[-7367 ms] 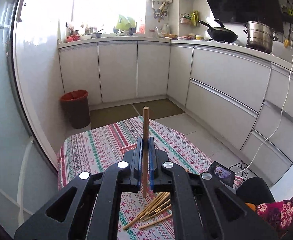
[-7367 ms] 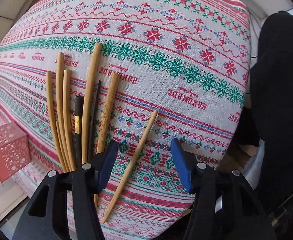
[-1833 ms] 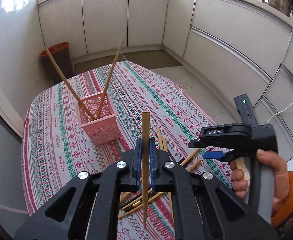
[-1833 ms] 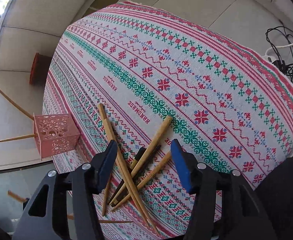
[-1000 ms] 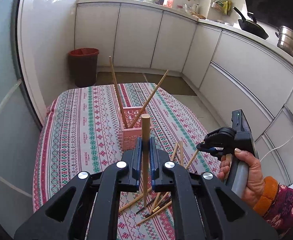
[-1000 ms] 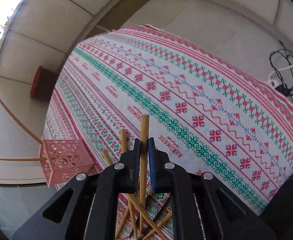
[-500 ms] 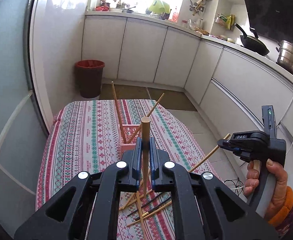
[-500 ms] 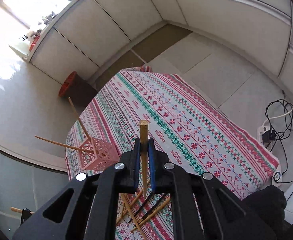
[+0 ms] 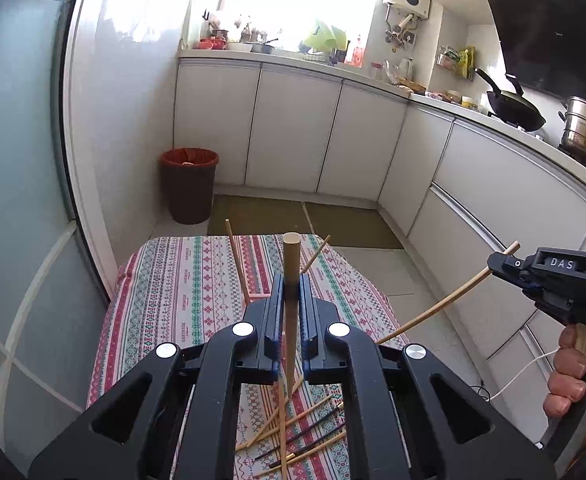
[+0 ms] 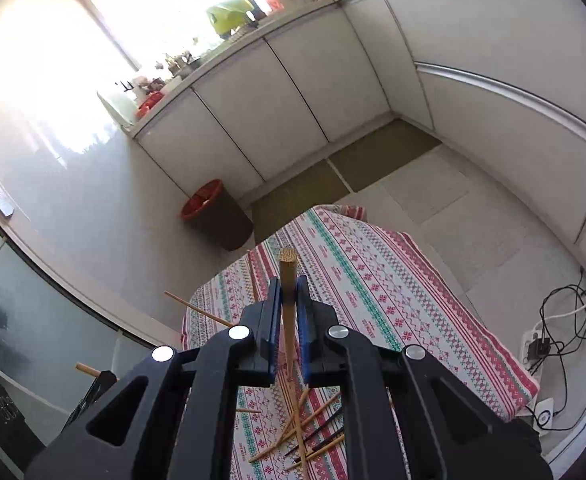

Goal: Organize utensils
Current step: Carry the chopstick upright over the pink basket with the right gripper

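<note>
Between left gripper [image 9: 291, 300] jaws, round chopstick [image 9: 292, 276] sitting clamped, pointing up. Right gripper [image 10: 289, 300] pinching square-ended chopstick [image 10: 288, 280] likewise. Below, loose chopsticks [image 9: 293, 436] lying crossed on patterned tablecloth [image 9: 173, 280]. Two sticks [image 9: 235, 256] poking up behind left jaws, partly blocking view. Farther off, red-rimmed bin [image 9: 189, 184] standing by white cabinets [image 9: 293, 128].

Your left tongs [image 9: 292, 288] are clamped tight, jaws nearly together, on a chopstick [image 9: 291, 280] that stands upright between them, raised above the surface. Your right tongs [image 10: 289, 296] are pinched the same way on a second chopstick [image 10: 287, 280], also held high. In the left view your right hand [image 9: 573, 372] wraps the handle, fingers [image 9: 569, 362] curled around it.
</note>
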The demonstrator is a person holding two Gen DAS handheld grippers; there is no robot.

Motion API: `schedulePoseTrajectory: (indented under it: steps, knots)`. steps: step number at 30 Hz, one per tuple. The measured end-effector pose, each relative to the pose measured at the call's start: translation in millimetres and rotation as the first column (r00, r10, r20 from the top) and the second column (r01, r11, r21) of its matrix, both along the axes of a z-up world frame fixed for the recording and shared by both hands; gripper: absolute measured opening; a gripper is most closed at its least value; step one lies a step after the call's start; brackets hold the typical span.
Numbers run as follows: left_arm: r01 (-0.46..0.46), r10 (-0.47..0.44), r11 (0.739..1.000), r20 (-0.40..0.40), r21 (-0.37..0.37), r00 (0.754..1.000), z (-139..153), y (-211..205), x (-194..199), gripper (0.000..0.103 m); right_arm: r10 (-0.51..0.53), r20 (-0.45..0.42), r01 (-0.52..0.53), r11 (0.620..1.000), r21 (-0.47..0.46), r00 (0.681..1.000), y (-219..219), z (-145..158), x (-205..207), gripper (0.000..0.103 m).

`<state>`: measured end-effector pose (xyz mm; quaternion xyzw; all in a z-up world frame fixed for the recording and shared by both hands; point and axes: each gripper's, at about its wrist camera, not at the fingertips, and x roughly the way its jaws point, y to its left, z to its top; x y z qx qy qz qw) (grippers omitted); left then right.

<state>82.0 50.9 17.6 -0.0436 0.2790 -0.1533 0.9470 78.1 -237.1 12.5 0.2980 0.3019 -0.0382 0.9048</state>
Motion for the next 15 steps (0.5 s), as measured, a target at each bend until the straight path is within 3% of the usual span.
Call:
schedulePoseTrajectory:
  steps: [7, 15]
  knots:
    - [-0.047, 0.048, 0.999, 0.042, -0.014, 0.998, 23, -3, 32, 0.006, 0.057, 0.079, -0.052, 0.997, -0.063, 0.995, 21, 35, 16, 0.008]
    - [-0.098, 0.098, 0.995, 0.061, -0.007, 0.993, 20, -10, 80, 0.006, 0.115, 0.092, -0.103, 0.987, -0.125, 0.989, 46, 35, 51, 0.008]
